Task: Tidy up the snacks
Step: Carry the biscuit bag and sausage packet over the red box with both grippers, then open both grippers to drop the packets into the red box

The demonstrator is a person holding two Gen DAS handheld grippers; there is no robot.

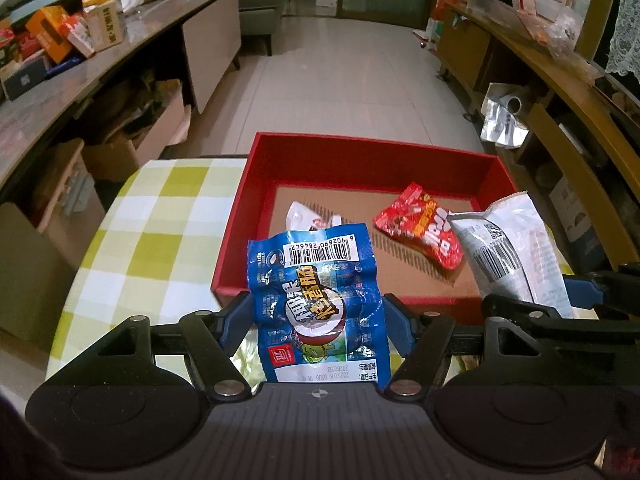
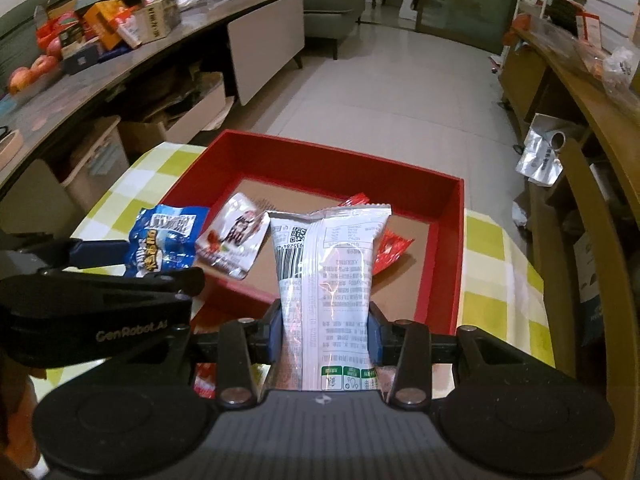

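Observation:
A red box [image 1: 256,184] with a cardboard floor stands on the checked tablecloth; it also shows in the right wrist view [image 2: 448,240]. My left gripper [image 1: 318,316] is shut on a blue sausage packet [image 1: 316,292] at the box's near wall. My right gripper [image 2: 326,328] is shut on a white-grey snack packet [image 2: 328,272] above the near wall. The white-grey packet shows at right in the left wrist view [image 1: 508,248]. The blue packet shows at left in the right wrist view [image 2: 164,240]. Inside the box lie a red packet [image 1: 420,228] and a white-and-red packet [image 2: 234,240].
The green-and-white checked cloth [image 1: 152,232] covers a small table with edges close on both sides. A long counter [image 1: 120,64] with boxes runs along the left. A wooden shelf unit [image 1: 560,92] runs along the right. Tiled floor [image 1: 344,88] lies beyond the box.

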